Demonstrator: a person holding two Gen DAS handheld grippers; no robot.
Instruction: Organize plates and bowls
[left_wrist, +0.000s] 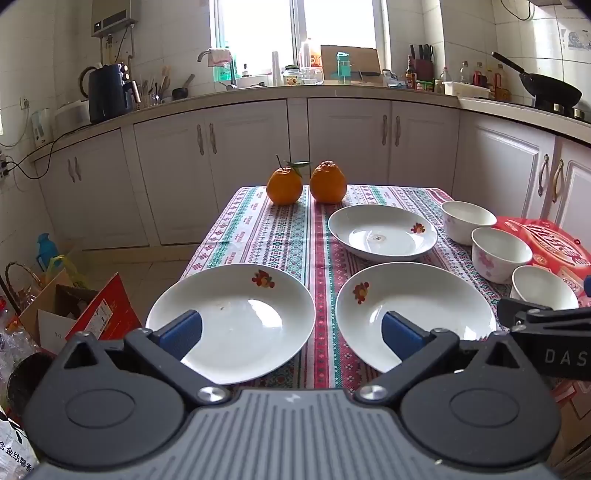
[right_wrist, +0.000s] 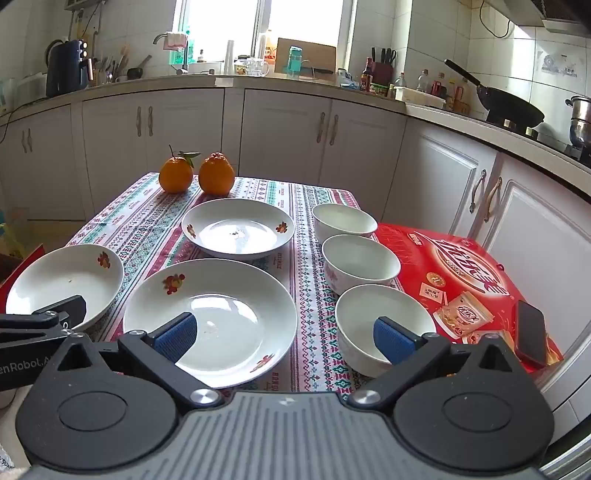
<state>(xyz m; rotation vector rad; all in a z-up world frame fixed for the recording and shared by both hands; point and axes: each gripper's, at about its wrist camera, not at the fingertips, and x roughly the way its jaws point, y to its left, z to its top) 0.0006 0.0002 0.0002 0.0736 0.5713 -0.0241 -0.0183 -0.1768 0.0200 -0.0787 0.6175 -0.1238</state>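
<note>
Both grippers, the left gripper (left_wrist: 291, 332) and the right gripper (right_wrist: 282, 334), stand wide and empty. Three plates, such as the near left plate (left_wrist: 236, 317), and three bowls, nearest bowl (right_wrist: 369, 314), lie separate on the tablecloth (left_wrist: 280, 236). Approach one rim low, pinch it squarely, then stack like on like

Bright, blown-out daylight from the rear window (left_wrist: 299, 26), glare on glazed plates (right_wrist: 210, 314), fisheye-bent edges.

Count on table: 3 white plates w/ fruit motif (right_wrist: 210, 317) (right_wrist: 238, 229) (right_wrist: 64, 282); 3 white bowls (right_wrist: 343, 219) (right_wrist: 360, 260) (right_wrist: 384, 325); 2 oranges (right_wrist: 176, 174) (right_wrist: 216, 174); 1 red snack box (right_wrist: 469, 273); 1 phone (right_wrist: 530, 332).
</note>
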